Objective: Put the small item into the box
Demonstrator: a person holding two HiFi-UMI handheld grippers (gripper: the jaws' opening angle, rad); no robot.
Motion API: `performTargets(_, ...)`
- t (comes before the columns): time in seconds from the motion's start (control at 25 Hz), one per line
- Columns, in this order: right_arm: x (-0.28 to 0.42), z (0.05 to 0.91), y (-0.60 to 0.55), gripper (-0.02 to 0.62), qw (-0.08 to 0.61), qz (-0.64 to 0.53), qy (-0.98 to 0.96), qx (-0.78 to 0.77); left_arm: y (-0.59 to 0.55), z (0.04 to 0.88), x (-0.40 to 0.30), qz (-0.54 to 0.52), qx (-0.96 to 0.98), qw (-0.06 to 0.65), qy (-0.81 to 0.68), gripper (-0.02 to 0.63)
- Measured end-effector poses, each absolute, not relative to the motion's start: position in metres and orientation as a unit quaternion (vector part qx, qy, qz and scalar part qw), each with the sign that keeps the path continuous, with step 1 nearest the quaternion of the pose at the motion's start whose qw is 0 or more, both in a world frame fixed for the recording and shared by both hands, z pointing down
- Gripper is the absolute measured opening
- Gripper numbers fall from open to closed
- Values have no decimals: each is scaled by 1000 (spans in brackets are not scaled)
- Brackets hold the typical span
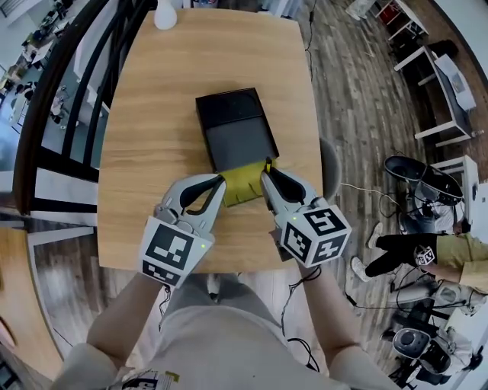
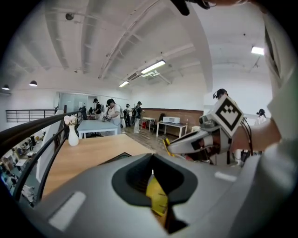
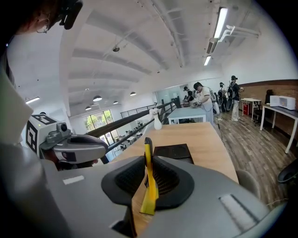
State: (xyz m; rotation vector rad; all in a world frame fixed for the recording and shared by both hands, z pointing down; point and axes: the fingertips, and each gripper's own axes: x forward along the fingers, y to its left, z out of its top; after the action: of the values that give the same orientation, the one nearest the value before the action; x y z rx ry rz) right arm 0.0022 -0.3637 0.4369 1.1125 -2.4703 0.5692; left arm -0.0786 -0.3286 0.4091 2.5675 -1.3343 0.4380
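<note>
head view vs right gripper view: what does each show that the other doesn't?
Head view only: the flat yellow item at full width, stretched from the left tool to the right tool, at the near end of the black rectangular box; also the right tool's marker cube.
Right gripper view only: the right tool's jaws shut on that item's edge, ceiling lights, people in the background.
Both: light wooden table, box, item, left tool, white vase.
</note>
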Motion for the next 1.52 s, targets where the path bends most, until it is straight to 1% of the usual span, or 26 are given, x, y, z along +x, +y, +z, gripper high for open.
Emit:
performTargets(0.24, -14, 484, -377, 52, 222, 202, -881, 366, -346, 466, -87, 167, 861, 162, -452, 3)
performTargets(0.36, -19, 507, -380, 53, 238, 213, -879, 354, -351, 485, -89, 158, 861, 178, -449, 3)
performTargets(0.64, -24, 564, -389, 54, 271, 247, -866, 340, -368, 529, -89, 173, 852, 220, -442, 3)
performTargets(1.2, -37, 650, -384, 54, 357, 267, -846, 294, -378, 596, -95, 203, 838, 270, -428, 3)
performTargets(1.32, -45, 666, -379, 54, 381, 263, -841, 280, -375, 614, -103, 207, 832, 286, -427, 3)
performTargets(1.52, -47, 683, -377, 55, 426, 239, -833, 259, -376, 627, -102, 214, 827, 294, -429, 3)
